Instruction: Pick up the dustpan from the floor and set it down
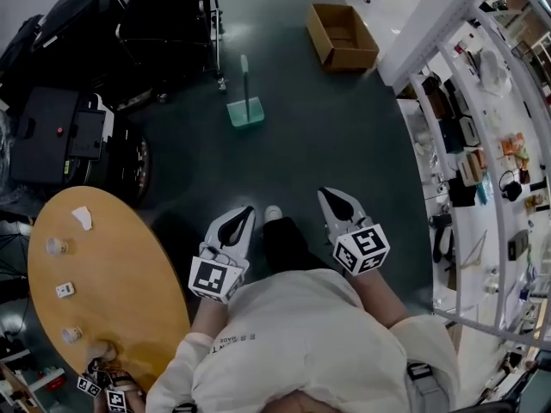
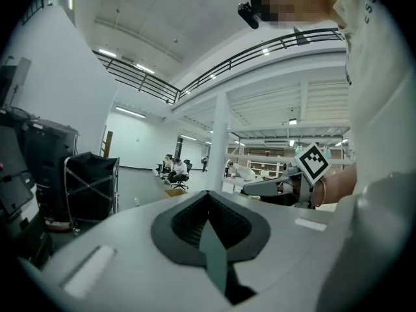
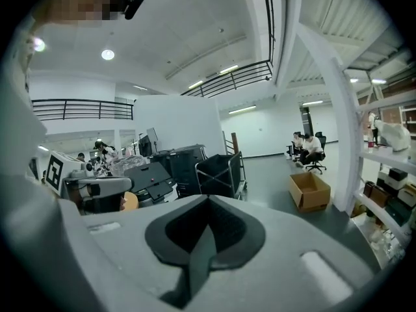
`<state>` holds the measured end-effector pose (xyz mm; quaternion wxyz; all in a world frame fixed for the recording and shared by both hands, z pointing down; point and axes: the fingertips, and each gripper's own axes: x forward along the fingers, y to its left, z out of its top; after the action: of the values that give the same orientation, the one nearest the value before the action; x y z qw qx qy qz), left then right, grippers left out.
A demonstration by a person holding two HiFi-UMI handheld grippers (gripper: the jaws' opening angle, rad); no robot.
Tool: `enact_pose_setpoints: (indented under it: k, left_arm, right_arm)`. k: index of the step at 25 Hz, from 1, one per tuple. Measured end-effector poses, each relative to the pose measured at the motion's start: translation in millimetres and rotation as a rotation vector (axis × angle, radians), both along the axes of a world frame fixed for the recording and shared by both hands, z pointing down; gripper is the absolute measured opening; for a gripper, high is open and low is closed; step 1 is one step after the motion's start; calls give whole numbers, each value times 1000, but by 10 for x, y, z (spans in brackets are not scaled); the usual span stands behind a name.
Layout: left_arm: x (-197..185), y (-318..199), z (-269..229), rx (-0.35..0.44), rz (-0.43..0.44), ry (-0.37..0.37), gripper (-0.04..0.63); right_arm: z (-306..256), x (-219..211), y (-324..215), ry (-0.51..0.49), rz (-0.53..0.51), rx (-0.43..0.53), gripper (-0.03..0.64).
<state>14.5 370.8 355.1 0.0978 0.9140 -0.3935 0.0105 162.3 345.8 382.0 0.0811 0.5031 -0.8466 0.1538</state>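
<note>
The teal dustpan [image 1: 245,112] rests on the dark green floor well ahead of me, its long handle [image 1: 244,74] standing up. It does not show in either gripper view. My left gripper [image 1: 248,211] and right gripper [image 1: 325,194] hover side by side near my body, both pointing forward towards the dustpan and well short of it. Each has its jaws closed together with nothing between them, as the left gripper [image 2: 208,195] and right gripper [image 3: 208,197] show in their own views.
An open cardboard box [image 1: 342,35] lies beyond the dustpan to the right. A black cart [image 1: 164,24] and equipment stand at the left, and a round wooden table [image 1: 103,291] is at the near left. Loaded shelving [image 1: 482,162] lines the right side.
</note>
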Motion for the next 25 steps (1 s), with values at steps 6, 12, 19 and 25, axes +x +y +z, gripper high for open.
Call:
enact_pose_setpoints:
  k: [6, 12, 19, 25]
  left_arm:
    - [-217, -1078, -82, 2, -60, -28, 17]
    - [-434, -2064, -250, 15, -142, -41, 17]
    - [-596, -2955, -173, 9, -111, -26, 17]
    - [-807, -4011, -10, -22, -32, -13, 17]
  right_arm:
    - [80, -104, -1289, 13, -61, -37, -11]
    - [63, -423, -2246, 66, -201, -56, -11]
    - [311, -824, -3017, 153, -269, -89, -11]
    - [487, -1012, -3881, 130, -173, -151, -11]
